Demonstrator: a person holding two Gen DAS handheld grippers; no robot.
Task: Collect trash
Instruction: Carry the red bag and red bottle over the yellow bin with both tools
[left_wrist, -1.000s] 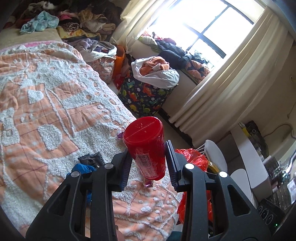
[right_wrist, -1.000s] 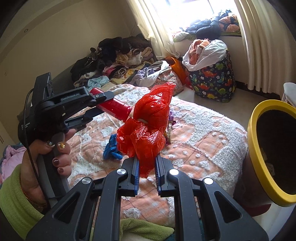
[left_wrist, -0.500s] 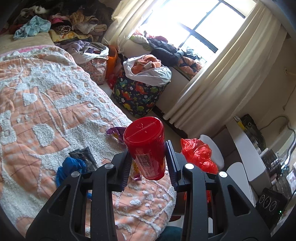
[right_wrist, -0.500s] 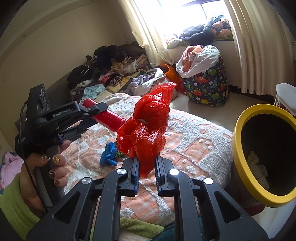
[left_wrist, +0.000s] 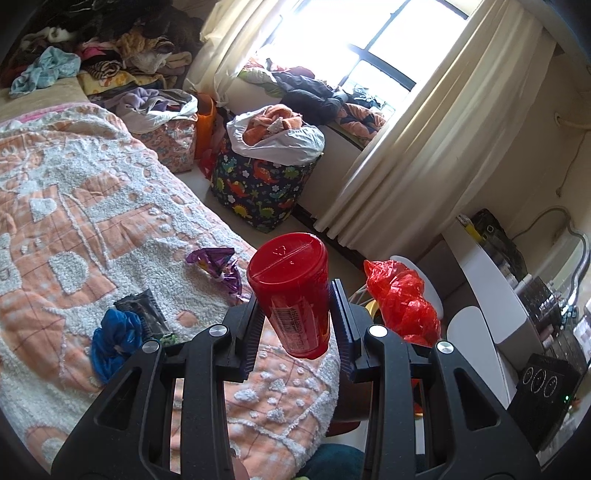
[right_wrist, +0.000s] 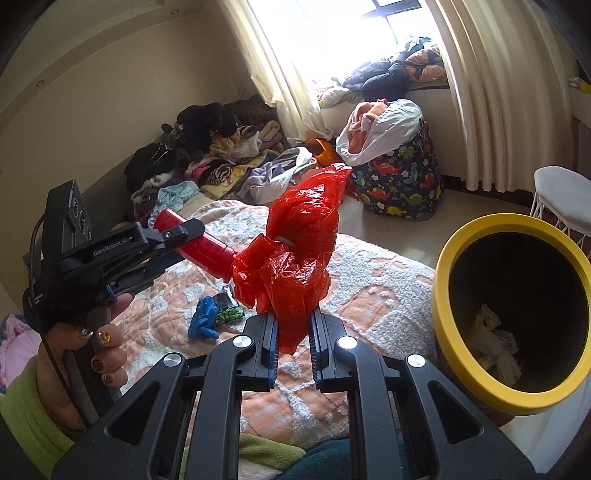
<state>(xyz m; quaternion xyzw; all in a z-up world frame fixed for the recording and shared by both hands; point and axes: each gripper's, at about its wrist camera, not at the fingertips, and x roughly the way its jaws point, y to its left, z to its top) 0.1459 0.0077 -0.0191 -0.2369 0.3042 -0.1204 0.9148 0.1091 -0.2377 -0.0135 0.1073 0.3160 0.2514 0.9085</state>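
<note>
Beside the bed's (right_wrist: 388, 273) corner, you are carrying trash binward: left gripper (left_wrist: 295, 325) clamping the red canister (left_wrist: 291, 295), right gripper (right_wrist: 291, 341) pinching the red bag (right_wrist: 295, 266). Next, center over the yellow-rimmed bin (right_wrist: 443, 317) and release.

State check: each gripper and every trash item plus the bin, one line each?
left hand-held gripper: shut on red canister
red canister: held, tilted
right hand-held gripper: shut on red plastic bag
red plastic bag: held, crumpled
yellow-rimmed bin: open, some trash inside
blue wad: lying on bedspread
purple wrapper: lying on bedspread
</note>
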